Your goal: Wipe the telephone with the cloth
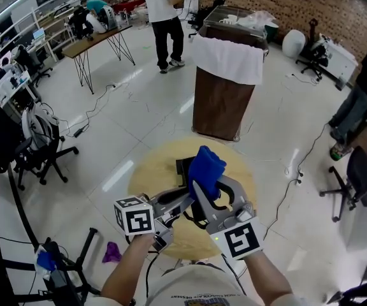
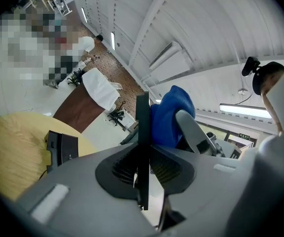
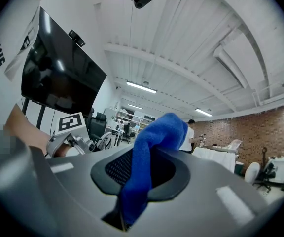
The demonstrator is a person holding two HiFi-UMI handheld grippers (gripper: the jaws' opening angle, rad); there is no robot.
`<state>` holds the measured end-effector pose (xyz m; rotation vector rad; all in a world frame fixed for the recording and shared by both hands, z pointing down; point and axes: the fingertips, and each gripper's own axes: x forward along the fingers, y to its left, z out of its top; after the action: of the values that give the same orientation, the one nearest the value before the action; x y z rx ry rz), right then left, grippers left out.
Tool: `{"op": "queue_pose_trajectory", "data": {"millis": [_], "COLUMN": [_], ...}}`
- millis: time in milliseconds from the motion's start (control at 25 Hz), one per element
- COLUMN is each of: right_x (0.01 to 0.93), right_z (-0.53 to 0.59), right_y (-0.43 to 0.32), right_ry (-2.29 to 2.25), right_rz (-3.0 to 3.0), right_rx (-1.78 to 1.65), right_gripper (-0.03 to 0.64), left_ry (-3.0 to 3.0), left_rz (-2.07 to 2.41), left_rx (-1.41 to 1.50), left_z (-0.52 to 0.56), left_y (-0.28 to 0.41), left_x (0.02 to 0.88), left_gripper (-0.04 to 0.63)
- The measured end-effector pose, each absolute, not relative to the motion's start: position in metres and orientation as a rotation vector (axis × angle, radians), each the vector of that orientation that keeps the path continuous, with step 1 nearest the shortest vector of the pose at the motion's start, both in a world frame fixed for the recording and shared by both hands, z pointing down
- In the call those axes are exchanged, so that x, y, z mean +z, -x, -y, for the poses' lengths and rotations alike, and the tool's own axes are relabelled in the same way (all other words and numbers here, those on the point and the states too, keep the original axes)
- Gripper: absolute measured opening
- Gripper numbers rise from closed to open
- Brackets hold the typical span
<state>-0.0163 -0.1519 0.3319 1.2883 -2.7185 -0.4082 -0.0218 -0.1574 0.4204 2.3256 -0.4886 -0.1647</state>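
Note:
The black telephone base (image 1: pixel 183 167) (image 2: pixel 61 147) sits on the round yellow table (image 1: pixel 158 171) (image 2: pixel 14 152). My left gripper (image 1: pixel 185 203) (image 2: pixel 142 154) is shut on a thin black piece seen edge-on, apparently the handset (image 2: pixel 142 132) (image 1: pixel 199 214), held above the table. My right gripper (image 1: pixel 201 185) (image 3: pixel 132 196) is shut on the blue cloth (image 1: pixel 206 167) (image 3: pixel 152 152) (image 2: pixel 171 117). The cloth rises bunched out of the jaws, right beside the black piece. It hides part of the base in the head view.
A brown bin draped with a white sheet (image 1: pixel 225 88) stands just beyond the table. A person (image 1: pixel 161 18) stands farther back by a desk. Office chairs (image 1: pixel 43 152) are at the left, a purple rag (image 1: pixel 111 252) lies on the floor, and cables run across it.

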Motion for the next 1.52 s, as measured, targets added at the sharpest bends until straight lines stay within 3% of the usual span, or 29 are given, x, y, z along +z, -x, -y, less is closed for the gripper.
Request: {"op": "queue_pose_trajectory", "data": {"millis": [800, 1520], "right_x": [0.298, 0.315], "right_z": [0.171, 0.136], "right_y": [0.016, 0.072], "right_ry": [-1.292, -1.098], "right_rz": [2.7, 2.763], "right_rx": [-0.567, -0.433], "right_gripper": [0.067, 0.067], "left_ry": [-2.363, -2.457], "left_rz": [0.511, 0.66], "left_rx": [-0.111, 0.004], "left_z": [0.148, 0.152], "left_y": [0.011, 0.008], "left_x": [0.418, 0.42], "left_gripper": [0.06, 0.06]}}
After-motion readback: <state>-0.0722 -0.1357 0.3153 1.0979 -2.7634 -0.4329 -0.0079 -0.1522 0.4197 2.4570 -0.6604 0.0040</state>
